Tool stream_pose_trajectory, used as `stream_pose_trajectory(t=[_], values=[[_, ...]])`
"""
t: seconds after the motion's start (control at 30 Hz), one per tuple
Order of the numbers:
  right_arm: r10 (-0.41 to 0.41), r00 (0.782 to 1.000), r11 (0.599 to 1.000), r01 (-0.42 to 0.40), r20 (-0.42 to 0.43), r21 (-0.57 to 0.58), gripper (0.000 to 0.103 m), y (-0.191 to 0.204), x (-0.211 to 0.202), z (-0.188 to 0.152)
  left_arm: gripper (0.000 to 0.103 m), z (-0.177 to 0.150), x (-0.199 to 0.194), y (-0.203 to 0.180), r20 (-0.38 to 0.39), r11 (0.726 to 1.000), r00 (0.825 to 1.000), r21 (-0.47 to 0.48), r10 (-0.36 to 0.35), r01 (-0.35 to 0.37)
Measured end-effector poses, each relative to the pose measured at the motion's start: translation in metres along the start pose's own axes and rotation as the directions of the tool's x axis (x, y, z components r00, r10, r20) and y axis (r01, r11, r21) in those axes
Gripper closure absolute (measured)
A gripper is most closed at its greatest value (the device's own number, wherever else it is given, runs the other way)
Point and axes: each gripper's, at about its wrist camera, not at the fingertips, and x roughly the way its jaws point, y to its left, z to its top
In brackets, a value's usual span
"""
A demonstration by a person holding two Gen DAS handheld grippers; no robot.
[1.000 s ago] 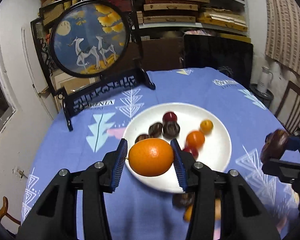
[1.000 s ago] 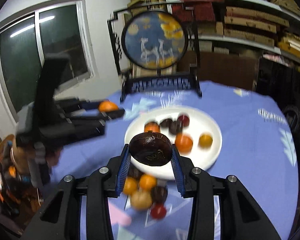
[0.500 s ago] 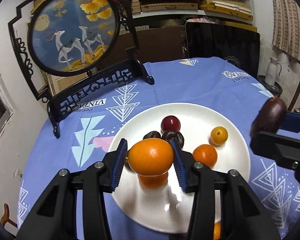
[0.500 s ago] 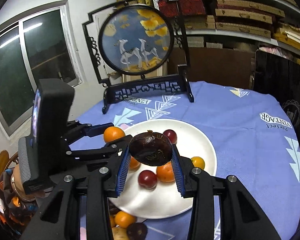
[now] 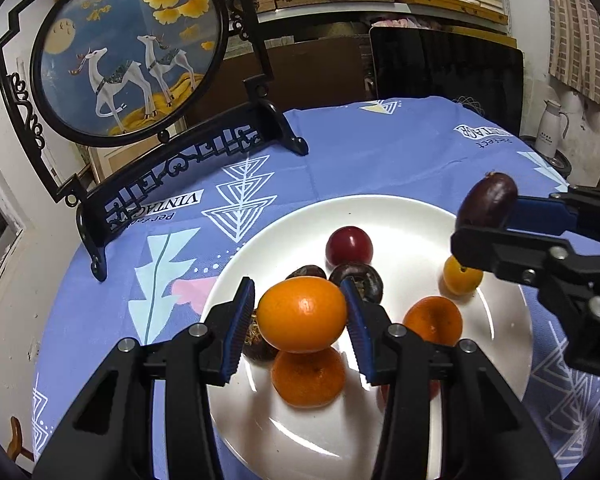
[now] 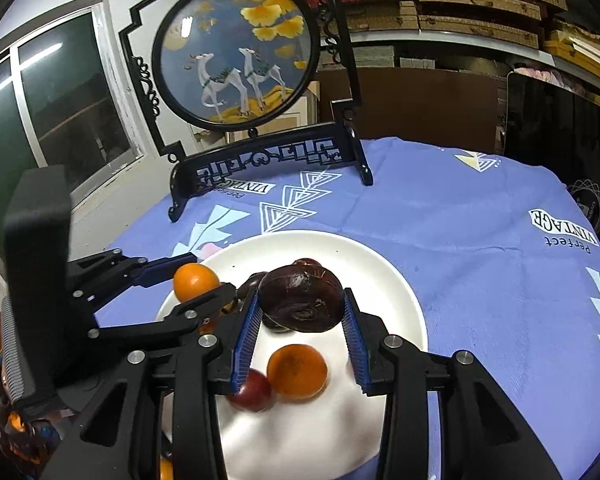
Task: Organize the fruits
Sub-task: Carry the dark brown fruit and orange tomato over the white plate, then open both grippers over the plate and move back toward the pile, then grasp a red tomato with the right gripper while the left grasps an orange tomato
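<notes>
Fingers (image 5: 242, 322) around orange (image 5: 302, 314), passionfruit (image 6: 300, 300)

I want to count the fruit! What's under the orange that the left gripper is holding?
Under the held orange sits another orange on the white plate. Its top is covered.

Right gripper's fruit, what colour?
Dark brownish-purple and glossy; the fruit sits clamped in the right gripper. Right wrist view shows it best.
</notes>
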Motion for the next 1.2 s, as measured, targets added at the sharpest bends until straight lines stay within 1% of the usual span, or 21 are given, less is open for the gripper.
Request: stream_pose_trajectory(t=[0.07,0.1,0.13,0.17,0.2,0.3,0.47,0.57,0.63,0.77,0.83,0.9,1.0,1.1,1.2], values=[[-0.008,1.0,1.0,0.008,-0.017,0.001,0.06,-0.002,0.007,0.0,0.059,0.0,0.004,0.0,-0.01,1.0,1.0,0.003,0.005,-0.005],[-0.016,1.0,1.0,0.016,-0.018,0.005,0.048,-0.003,0.009,0.0,0.053,0.0,0.005,0.0,-0.014,1.0,1.0,0.003,0.009,-0.009],[-0.02,1.0,1.0,0.021,-0.013,0.013,0.042,-0.004,0.009,0.001,0.045,0.0,0.005,0.0,-0.007,1.0,1.0,0.0,0.014,-0.014],[-0.022,1.0,0.999,0.022,0.001,0.031,0.042,-0.006,0.007,0.001,0.034,0.0,0.003,0.001,0.007,1.0,1.0,-0.005,0.025,-0.025],[-0.017,1.0,0.999,0.017,0.007,0.04,0.042,-0.007,0.004,0.002,0.033,0.0,-0.002,0.003,0.027,0.999,0.999,-0.014,0.036,-0.036],[-0.014,0.999,0.999,0.013,0.031,0.035,0.042,-0.006,-0.01,0.003,0.033,0.002,-0.01,0.008,0.04,0.999,0.999,-0.026,0.031,-0.03],[-0.016,0.997,1.0,0.015,0.081,0.009,0.04,0.002,-0.048,0.003,0.032,0.0,-0.033,0.019,0.064,0.998,0.998,-0.06,0.02,-0.016],[0.003,0.996,1.0,-0.002,0.084,-0.01,0.039,0.01,-0.07,-0.005,0.029,-0.006,-0.048,0.022,0.076,0.997,0.997,-0.071,0.009,-0.003],[0.006,0.997,0.999,-0.003,0.075,-0.046,0.039,0.021,-0.086,-0.017,0.028,-0.014,-0.061,0.022,0.085,0.998,0.996,-0.069,-0.006,0.011],[0.023,0.999,0.994,-0.02,0.022,-0.104,0.039,0.038,-0.104,-0.054,0.024,-0.039,-0.085,0.026,0.085,0.997,0.996,-0.068,-0.031,0.037],[0.026,0.999,0.988,-0.03,-0.03,-0.149,0.039,0.046,-0.107,-0.083,0.023,-0.053,-0.094,0.03,0.077,0.996,0.996,-0.071,-0.052,0.057],[0.001,0.995,0.979,-0.022,-0.098,-0.204,0.039,0.053,-0.104,-0.114,0.023,-0.07,-0.102,0.034,0.061,0.995,0.996,-0.071,-0.063,0.067],[-0.038,0.98,0.965,-0.016,-0.197,-0.263,0.039,0.059,-0.091,-0.15,0.023,-0.09,-0.108,0.039,0.029,0.994,0.996,-0.074,-0.082,0.084],[-0.05,0.97,0.965,-0.014,-0.239,-0.262,0.04,0.059,-0.079,-0.163,0.023,-0.109,-0.113,0.042,0.008,0.994,0.997,-0.074,-0.082,0.082],[-0.043,0.968,0.971,-0.017,-0.246,-0.237,0.041,0.058,-0.068,-0.162,0.022,-0.121,-0.115,0.046,-0.011,0.993,0.996,-0.08,-0.086,0.085]])
